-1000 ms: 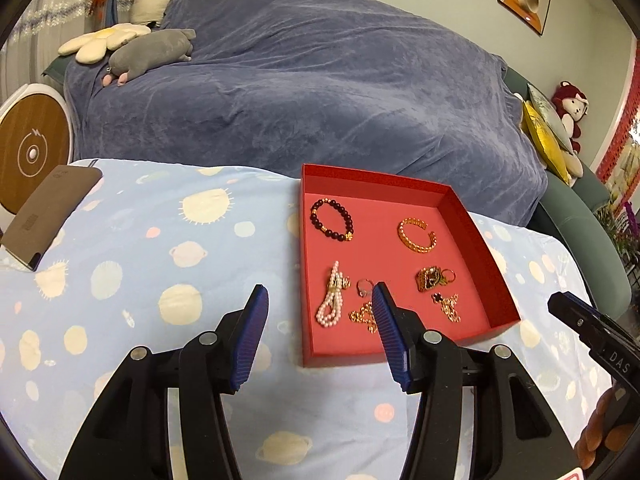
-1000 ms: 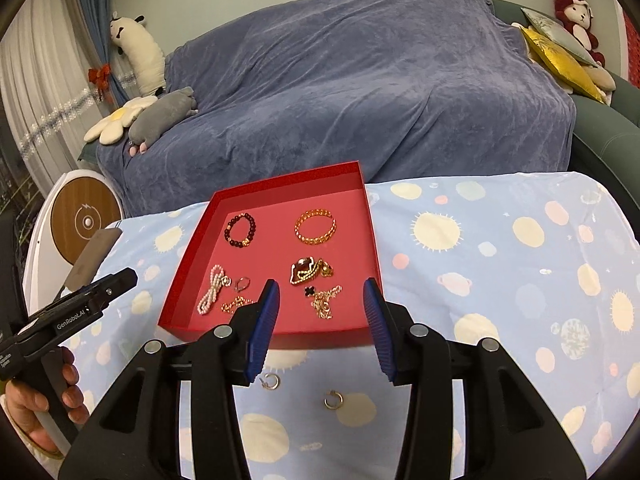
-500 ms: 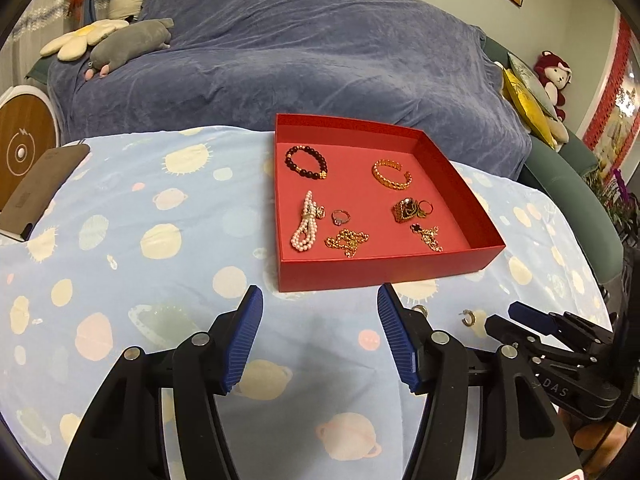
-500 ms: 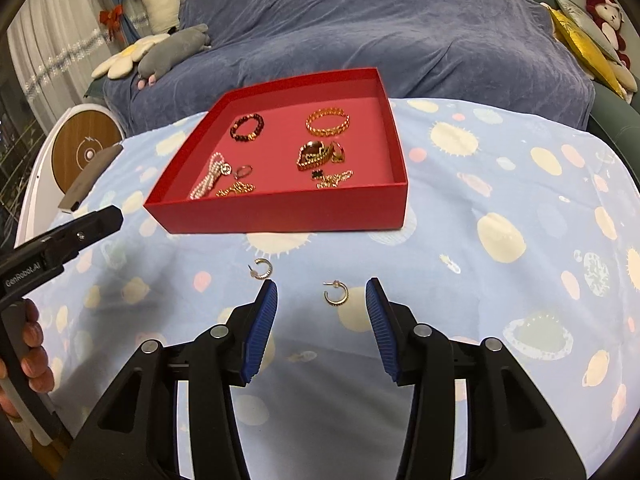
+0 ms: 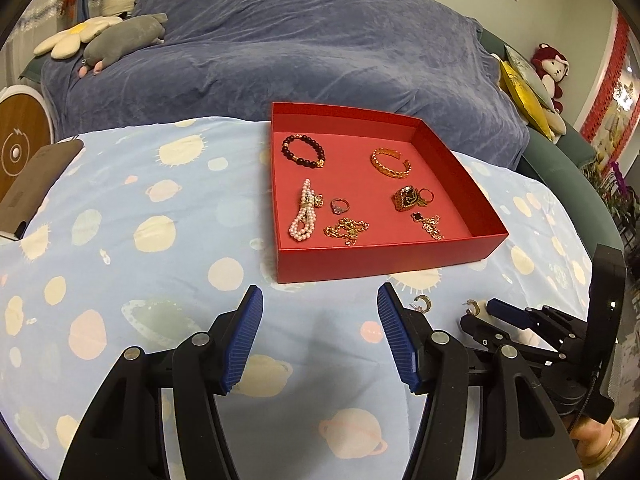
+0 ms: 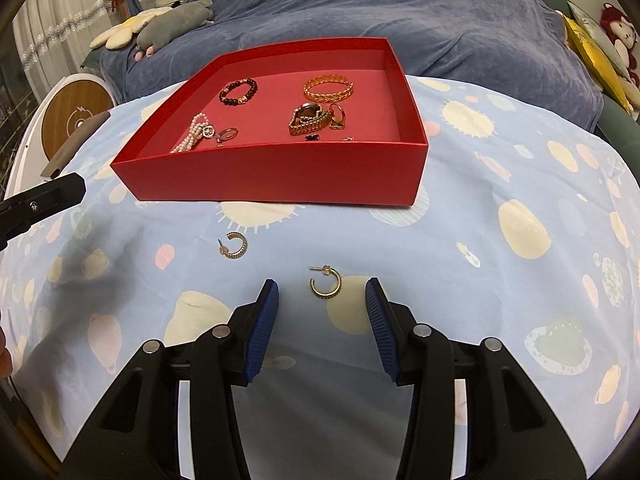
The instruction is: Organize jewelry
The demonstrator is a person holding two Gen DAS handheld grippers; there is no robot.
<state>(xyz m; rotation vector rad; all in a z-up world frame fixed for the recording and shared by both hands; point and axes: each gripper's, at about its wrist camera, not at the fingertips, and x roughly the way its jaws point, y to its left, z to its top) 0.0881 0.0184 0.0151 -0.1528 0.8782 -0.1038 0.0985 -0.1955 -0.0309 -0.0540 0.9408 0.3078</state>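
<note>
Sofa under a blue throw (image 5: 320, 52): far side of the scene, not part of the work.

Counter, covered by a planet-print cloth (image 6: 500, 208): carries everything in play.

Red tray (image 6: 276, 178): sits at the far middle of the counter. Already inside it: a dark bead bracelet (image 5: 303, 149), a gold cuff bangle (image 5: 390, 163), a pearl strand (image 5: 304, 216), a gold watch (image 6: 307, 119), a gold chain (image 5: 346, 230) and a small ring (image 5: 340, 205). Judged largely stocked.

Left gripper (image 5: 320, 340): jaws wide and empty, hovering over bare cloth near the tray's front wall.

Right gripper (image 6: 322, 326): jaws moderately apart, nothing clamped, low over the cloth.

Gold hoop earring (image 6: 325, 282): lies on the cloth just ahead of the right gripper, lined up between its blue pads but not touched.

Second hoop earring (image 6: 234, 245): on the cloth to the left, nearer the tray.

Assessment: the two earrings are what remains outside; neither has been picked up yet.
</note>
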